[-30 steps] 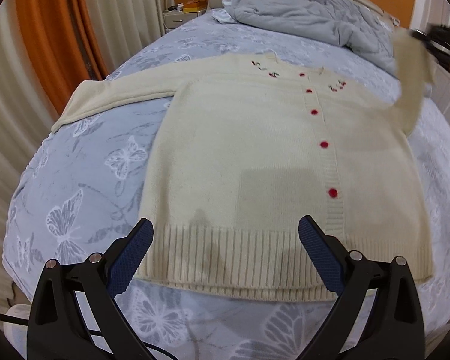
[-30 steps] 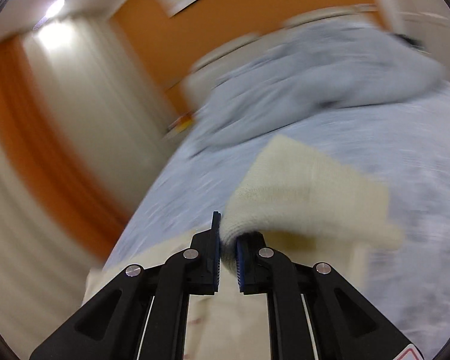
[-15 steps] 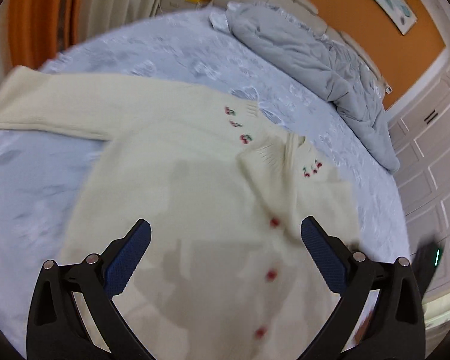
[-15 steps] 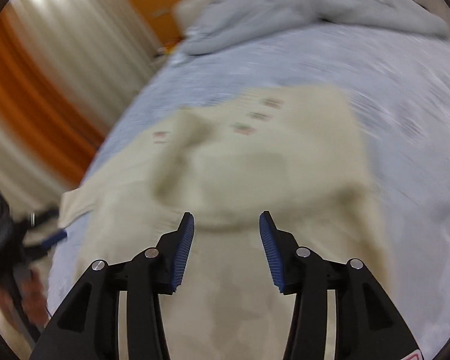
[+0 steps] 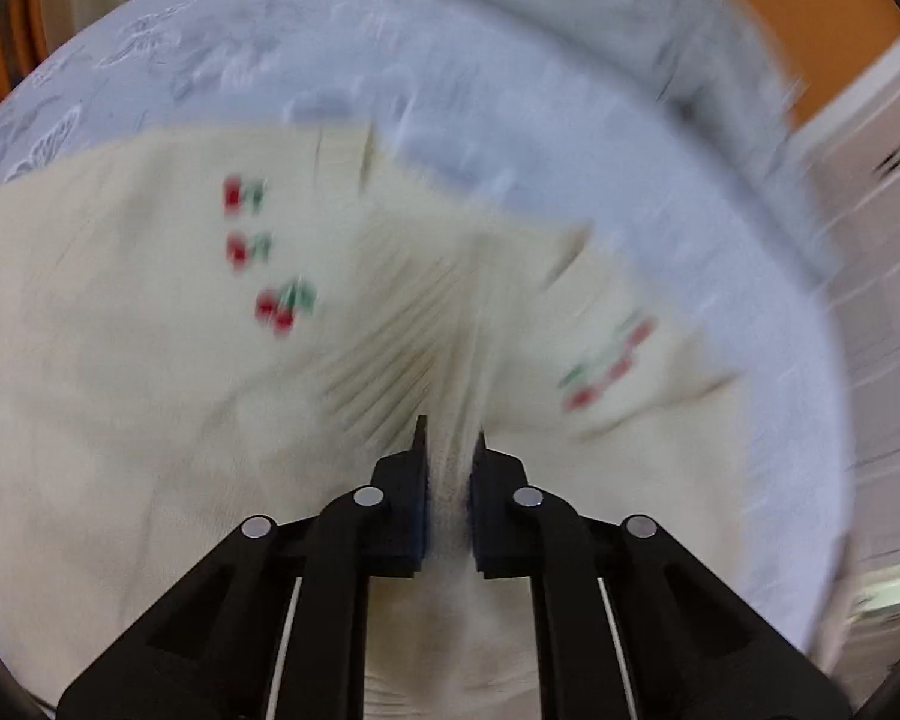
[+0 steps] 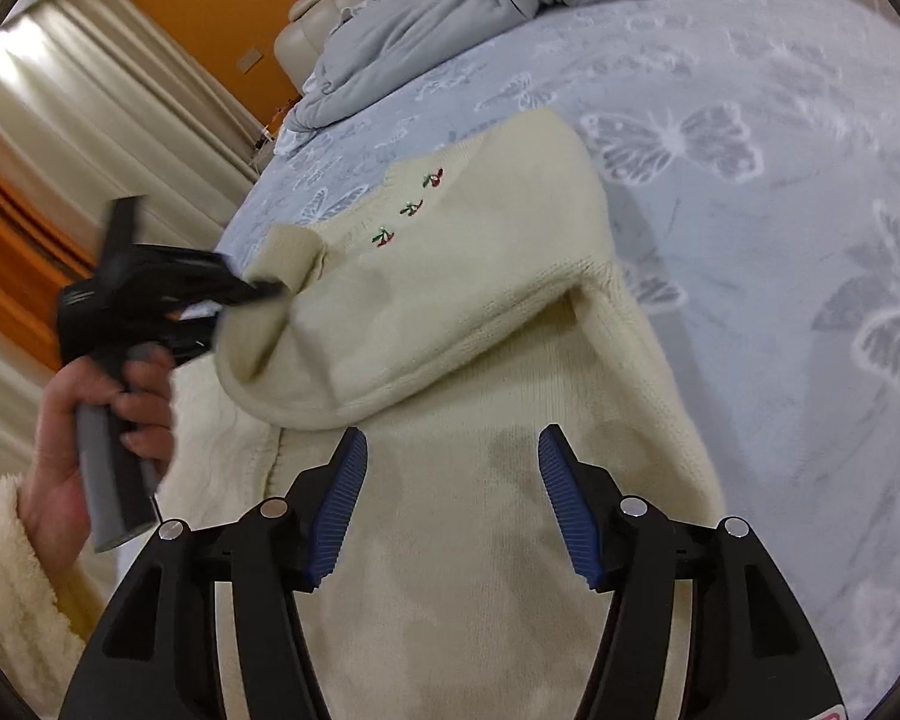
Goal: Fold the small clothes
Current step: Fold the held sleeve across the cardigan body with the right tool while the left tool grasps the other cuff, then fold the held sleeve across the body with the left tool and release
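Note:
A cream knit cardigan with small cherry embroidery lies on the bed. One sleeve is folded across its chest. My left gripper is shut on the ribbed cuff of that folded sleeve; it also shows in the right wrist view, holding the cuff lifted at the left. My right gripper is open and empty, hovering over the cardigan's body just below the folded sleeve. The left wrist view is blurred by motion.
The bed has a pale blue butterfly-print cover. A grey duvet is bunched at the headboard end. Cream and orange curtains hang at the left. A hand in a fleece sleeve holds the left gripper.
My right gripper laid the sleeve across the chest, let go and opened. My left gripper swung in from the hem, closed on the sleeve's cuff and is lifting it.

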{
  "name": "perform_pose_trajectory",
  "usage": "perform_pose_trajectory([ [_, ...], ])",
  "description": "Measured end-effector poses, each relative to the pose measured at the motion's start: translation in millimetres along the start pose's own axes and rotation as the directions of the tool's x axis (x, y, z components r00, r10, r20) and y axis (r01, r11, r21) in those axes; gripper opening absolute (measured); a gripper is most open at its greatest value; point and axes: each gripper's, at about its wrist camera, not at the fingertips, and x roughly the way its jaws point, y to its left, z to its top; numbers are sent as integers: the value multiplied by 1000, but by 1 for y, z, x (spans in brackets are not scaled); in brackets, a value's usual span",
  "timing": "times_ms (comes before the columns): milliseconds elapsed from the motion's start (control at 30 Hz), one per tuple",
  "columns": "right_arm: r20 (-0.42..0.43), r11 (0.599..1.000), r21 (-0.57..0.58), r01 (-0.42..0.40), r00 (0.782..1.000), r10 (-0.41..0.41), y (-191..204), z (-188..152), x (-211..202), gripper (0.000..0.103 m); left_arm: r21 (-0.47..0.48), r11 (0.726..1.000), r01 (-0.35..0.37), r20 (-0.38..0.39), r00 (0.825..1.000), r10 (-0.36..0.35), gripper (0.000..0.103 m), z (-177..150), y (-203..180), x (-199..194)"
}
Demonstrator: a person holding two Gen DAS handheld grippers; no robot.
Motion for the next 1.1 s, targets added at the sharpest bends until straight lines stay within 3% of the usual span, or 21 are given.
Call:
perform_pose_trajectory([
  [67, 17, 999, 25, -38, 999, 38, -2, 9, 6, 59, -3, 992, 127, 187, 974, -124, 9, 7, 10, -50],
  [133, 42, 996, 54, -66, 997, 63, -5, 18, 10, 59, -34, 979, 201, 283, 941, -184, 9, 11, 32, -85],
  [167, 59, 994, 86, -68, 996, 63, -10, 26, 15, 59, -55, 975, 216, 301, 935, -190, 9, 11, 45, -91],
  [233, 80, 987, 142, -73, 995, 63, -16, 35, 24, 59, -86, 984, 159, 291, 948, -128, 9, 5, 70, -82],
  [300, 100, 962, 237, -136, 988, 115, -25, 42, 36, 59, -114, 989, 96, 226, 972, -68, 9, -10, 92, -58],
  [400, 146, 910, 358, -209, 975, 166, -34, 46, 48, 58, -157, 985, 65, 189, 981, -35, 9, -37, 112, -41],
  [467, 145, 917, 357, -179, 980, 135, -31, 51, 52, 11, -195, 978, 73, 185, 982, -37, 9, -44, 120, -41],
  [500, 170, 930, 323, -177, 977, 127, -26, 58, 44, 10, -208, 973, 102, 206, 977, -59, 9, -45, 120, -45],
  [600, 341, 932, 267, -246, 928, 148, -21, 63, 3, 10, -146, 966, 214, 291, 942, -165, 9, -34, 108, -72],
  [633, 357, 935, 266, -236, 925, 132, -24, 62, 0, 9, -110, 969, 221, 295, 938, -181, 10, -31, 100, -73],
  [667, 333, 940, 288, -185, 939, 83, -35, 58, 5, 9, -77, 976, 203, 283, 943, -174, 11, -30, 94, -67],
  [733, 198, 931, 359, -70, 980, -3, -56, 49, 32, 9, -43, 993, 106, 165, 981, -98, 11, -35, 87, -34],
  [767, 159, 921, 385, -50, 987, -13, -66, 42, 42, 5, -51, 997, 63, 114, 992, -57, 10, -41, 89, -19],
  [800, 194, 919, 381, -99, 981, 26, -69, 36, 36, 6, -70, 997, 29, 78, 997, -24, 11, -50, 95, -8],
  [867, 168, 914, 395, -97, 985, 32, -64, 33, 25, 13, -102, 993, 67, 123, 991, -54, 13, -62, 104, -13],
  [933, 178, 951, 310, -11, 983, -47, -43, 32, -2, 18, -119, 989, 88, 131, 989, -72, 13, -67, 110, -18],
  [1000, 230, 977, 196, 81, 965, -127, -22, 31, -21, 19, -97, 992, 79, 135, 989, -66, 14, -68, 110, -20],
  [1100, 175, 987, 31, 160, 971, -163, 14, 50, -6, 18, -60, 998, 36, 145, 989, -27, 15, -73, 103, -20],
])
